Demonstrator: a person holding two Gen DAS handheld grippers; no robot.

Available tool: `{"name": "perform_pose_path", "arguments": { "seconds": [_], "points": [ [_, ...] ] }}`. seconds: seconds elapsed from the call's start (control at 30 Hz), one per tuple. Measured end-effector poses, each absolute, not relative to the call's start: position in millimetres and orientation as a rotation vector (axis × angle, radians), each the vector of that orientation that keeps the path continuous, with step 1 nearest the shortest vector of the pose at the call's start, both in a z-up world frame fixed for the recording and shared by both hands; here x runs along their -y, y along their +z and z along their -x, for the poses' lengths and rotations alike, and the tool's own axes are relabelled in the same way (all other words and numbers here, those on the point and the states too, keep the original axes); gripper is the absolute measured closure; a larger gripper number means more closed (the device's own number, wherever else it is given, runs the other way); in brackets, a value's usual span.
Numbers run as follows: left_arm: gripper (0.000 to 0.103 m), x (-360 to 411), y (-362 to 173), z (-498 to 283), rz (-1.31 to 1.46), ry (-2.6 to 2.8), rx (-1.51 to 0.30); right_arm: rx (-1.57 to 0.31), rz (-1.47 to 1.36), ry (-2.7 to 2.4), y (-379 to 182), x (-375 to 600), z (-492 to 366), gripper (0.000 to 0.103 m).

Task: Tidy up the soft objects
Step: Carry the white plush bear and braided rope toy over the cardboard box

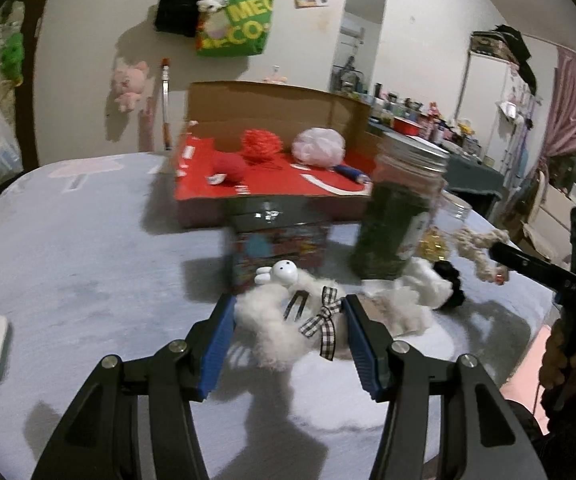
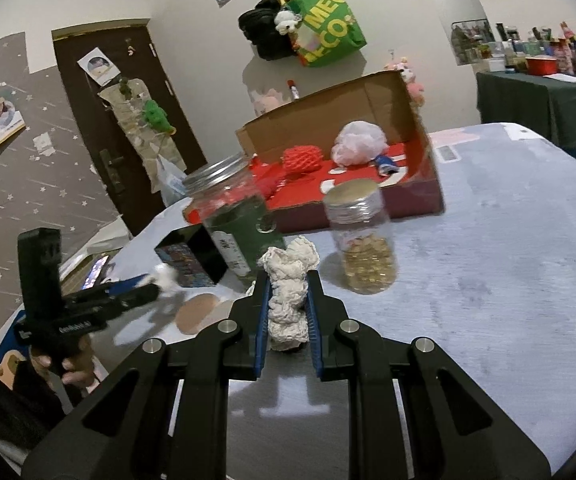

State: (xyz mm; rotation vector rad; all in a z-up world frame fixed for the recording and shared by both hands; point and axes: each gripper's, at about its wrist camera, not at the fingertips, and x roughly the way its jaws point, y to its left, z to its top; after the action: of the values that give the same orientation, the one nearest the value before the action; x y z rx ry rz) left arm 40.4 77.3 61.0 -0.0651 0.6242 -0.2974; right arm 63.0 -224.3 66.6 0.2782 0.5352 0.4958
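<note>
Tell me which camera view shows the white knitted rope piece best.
The right wrist view: the white knitted rope piece fills the centre, clamped between the right gripper fingers. The left wrist view shows it only small and blurred at the right edge.

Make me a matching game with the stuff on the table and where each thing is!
Things:
1. cream knitted rope
2. fluffy white toy
3. pink mesh puff
4. gold beads

Places:
A. in the cardboard box
B. between the left gripper's fingers
C. in the clear jar
D. squeezed in the right gripper

Pairs: 1-D, 2-B, 3-A, 4-C
</note>
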Motion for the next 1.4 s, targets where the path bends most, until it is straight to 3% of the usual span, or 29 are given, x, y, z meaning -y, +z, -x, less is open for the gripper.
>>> {"name": "perform_pose_path", "arguments": {
  "seconds": [0.73,1.4],
  "points": [
    [0.046,-144.9,62.0,-80.9,0.041,-0.258,-0.604,-0.588,-0.188,0.382,65.4,268.1,-81.3,0.087],
    [0.046,-124.2,110.7,-147.2,-0.043,-0.408,-0.598,-0.591,-0.104,0.534,105.7,278.0,-156.4,0.087]
  ]
}}
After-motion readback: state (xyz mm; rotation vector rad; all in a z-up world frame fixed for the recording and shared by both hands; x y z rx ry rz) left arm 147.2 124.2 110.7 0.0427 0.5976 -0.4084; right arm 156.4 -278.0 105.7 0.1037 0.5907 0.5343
